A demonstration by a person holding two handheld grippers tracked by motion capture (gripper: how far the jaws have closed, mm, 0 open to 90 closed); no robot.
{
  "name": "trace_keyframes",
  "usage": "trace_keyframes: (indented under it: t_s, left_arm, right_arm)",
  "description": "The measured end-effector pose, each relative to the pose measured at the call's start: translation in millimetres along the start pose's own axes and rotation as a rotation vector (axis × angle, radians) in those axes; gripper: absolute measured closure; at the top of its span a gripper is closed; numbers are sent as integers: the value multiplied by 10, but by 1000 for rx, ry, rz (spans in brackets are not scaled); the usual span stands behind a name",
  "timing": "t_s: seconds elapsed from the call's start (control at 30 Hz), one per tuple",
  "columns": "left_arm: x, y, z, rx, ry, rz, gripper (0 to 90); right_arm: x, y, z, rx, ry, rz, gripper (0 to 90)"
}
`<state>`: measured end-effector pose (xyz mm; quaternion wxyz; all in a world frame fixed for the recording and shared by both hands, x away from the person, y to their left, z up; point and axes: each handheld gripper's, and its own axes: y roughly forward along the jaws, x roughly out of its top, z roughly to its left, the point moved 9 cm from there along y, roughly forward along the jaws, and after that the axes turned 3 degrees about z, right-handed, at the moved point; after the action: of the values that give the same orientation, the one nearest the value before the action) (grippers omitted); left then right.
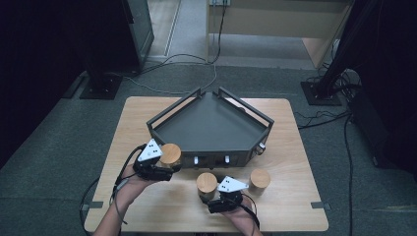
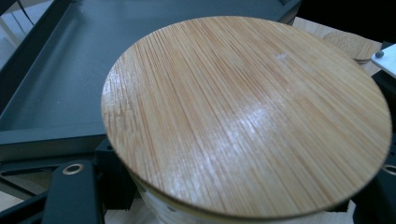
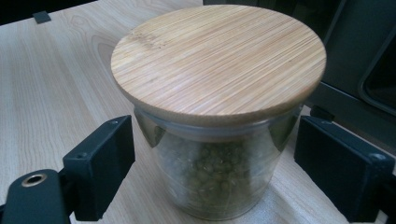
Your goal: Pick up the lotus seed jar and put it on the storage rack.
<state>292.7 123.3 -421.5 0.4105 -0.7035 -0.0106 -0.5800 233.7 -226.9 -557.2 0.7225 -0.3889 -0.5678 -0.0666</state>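
The wooden surface (image 1: 147, 211) stands on grey carpet and carries a dark empty tray (image 1: 209, 125). Left gripper (image 1: 169, 164) fingers pinch a bamboo-lidded jar (image 1: 170, 153) at the tray's near-left corner. Right gripper (image 1: 209, 196) fingers stand spread around a green-bean jar (image 3: 219, 154). A third jar (image 1: 259, 179) stands right.

No readable text, label, brand, number or sign appears on anything in these views.
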Motion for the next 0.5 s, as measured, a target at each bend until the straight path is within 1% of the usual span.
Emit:
trace_keyframes:
  t_s: [0.13, 0.43, 0.5]
  left_arm:
    - [31, 1, -5, -3, 17, 12, 252]
    - [77, -20, 27, -17, 4, -6, 252]
    - [87, -30, 42, -27, -4, -15, 252]
  right_arm:
    - [1, 1, 0, 0, 0, 1, 121]
    - [3, 1, 1, 2, -2, 3, 121]
    - [2, 2, 1, 2, -1, 2, 122]
